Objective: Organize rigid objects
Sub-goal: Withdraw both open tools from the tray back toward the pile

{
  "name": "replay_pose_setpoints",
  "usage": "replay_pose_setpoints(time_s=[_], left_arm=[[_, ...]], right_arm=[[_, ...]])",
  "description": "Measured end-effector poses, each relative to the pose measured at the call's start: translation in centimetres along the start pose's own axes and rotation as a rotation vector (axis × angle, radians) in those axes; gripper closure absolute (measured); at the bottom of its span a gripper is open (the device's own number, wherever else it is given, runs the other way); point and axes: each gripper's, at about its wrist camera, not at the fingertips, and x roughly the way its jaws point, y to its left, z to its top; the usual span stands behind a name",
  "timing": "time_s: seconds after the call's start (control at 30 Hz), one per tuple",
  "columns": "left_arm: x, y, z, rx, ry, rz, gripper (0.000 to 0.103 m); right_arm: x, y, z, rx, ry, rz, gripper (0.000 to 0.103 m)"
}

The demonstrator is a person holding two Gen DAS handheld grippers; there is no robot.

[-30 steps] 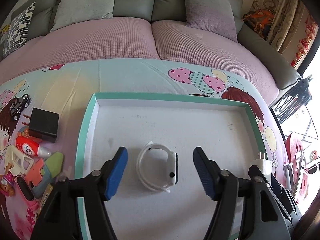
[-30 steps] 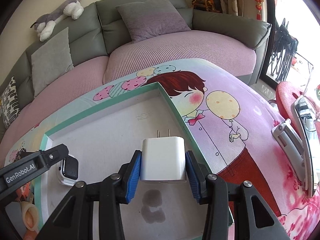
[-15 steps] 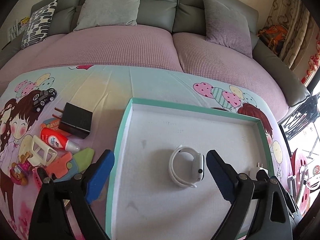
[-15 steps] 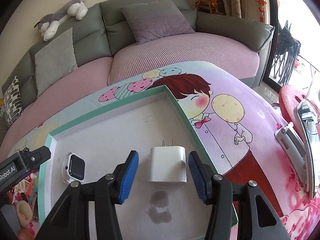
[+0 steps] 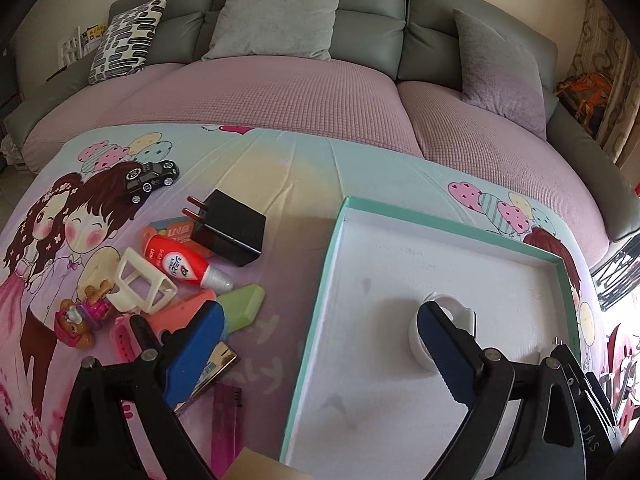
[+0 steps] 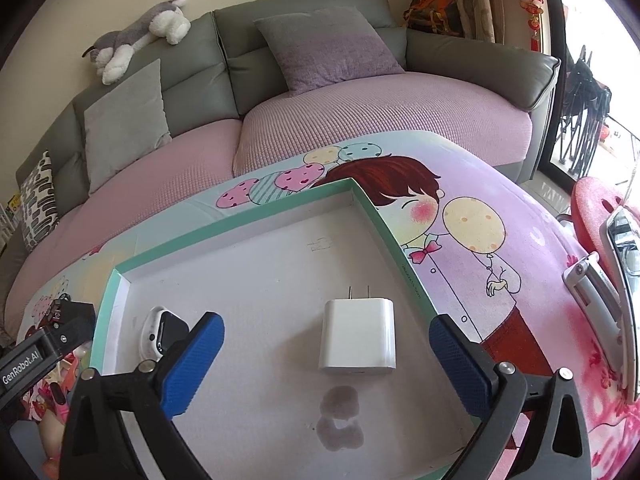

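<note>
While your right gripper (image 6: 326, 354) hangs with jaws spread wide and empty, the white charger (image 6: 357, 338) lies flat between them in the teal-rimmed tray (image 6: 236, 236). Your left gripper (image 5: 316, 354) gapes wide too, straddling the tray's left wall, the white smartwatch (image 6: 160, 330) on the tray floor beside its right finger.

Left gripper (image 5: 316, 350) and right gripper (image 6: 326, 360) each had 2 black triangular finger frames, blue textured pads (image 6: 192, 364) and silver screws. A black body (image 6: 36, 354) carried white "GenRobot.AI" lettering.
</note>
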Motion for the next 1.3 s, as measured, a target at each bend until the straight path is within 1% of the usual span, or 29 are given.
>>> replay_pose_setpoints(time_s=[0.1,0.17,0.3,0.4,0.57,0.63,0.73,0.83,0.9,1.0,1.07,1.3], left_arm=[[-0.2,0.6,-0.1,-0.029,-0.016,-0.003,0.005],[-0.2,1.0,-0.2,-0.046,-0.017,-0.018,0.005],[-0.5,1.1,-0.3,-0.056,-0.023,-0.024,0.005],[-1.1,1.7,-0.2,-0.074,-0.041,-0.038,0.005],[-2.0,2.5,-0.2,-0.094,-0.057,-0.071,0.005],[-2.3,2.9,-0.3,-0.095,-0.065,-0.067,0.005],[-2.8,3.9,-0.2,-0.116,-0.086,-0.057,0.005],[-3.4,5.5,-0.1,-0.143,-0.102,-0.022,0.005],[-3.9,6.8,-0.2,-0.16,-0.113,0.021,0.005],[-4.8,9.0,-0.3,-0.194,-0.143,0.077,0.005],[-5.3,10.6,-0.4,-0.226,-0.158,0.1,0.005],[-6.9,15.4,-0.7,-0.31,-0.193,0.146,0.005]], right_arm=[[0.1,0.1,0.0,0.0,0.006,0.005,0.0],[0.1,0.2,0.0,-0.004,0.005,0.004,0.0],[0.0,0.5,0.0,-0.008,-0.005,0.014,0.0],[-0.3,0.9,0.0,-0.017,-0.015,0.035,0.0],[-0.8,1.8,0.1,-0.018,-0.039,0.103,0.0],[-1.0,2.5,0.0,-0.035,-0.038,0.126,0.0],[-1.0,3.8,-0.2,-0.084,-0.032,0.122,0.0],[-0.9,5.0,-0.5,-0.128,-0.022,0.128,0.0],[-0.9,5.7,-0.6,-0.142,-0.019,0.141,0.0],[-1.2,6.9,-0.9,-0.15,-0.015,0.193,0.0],[-1.6,8.0,-1.0,-0.166,-0.024,0.234,0.0],[-2.9,12.4,-2.1,-0.237,-0.037,0.352,0.0]])
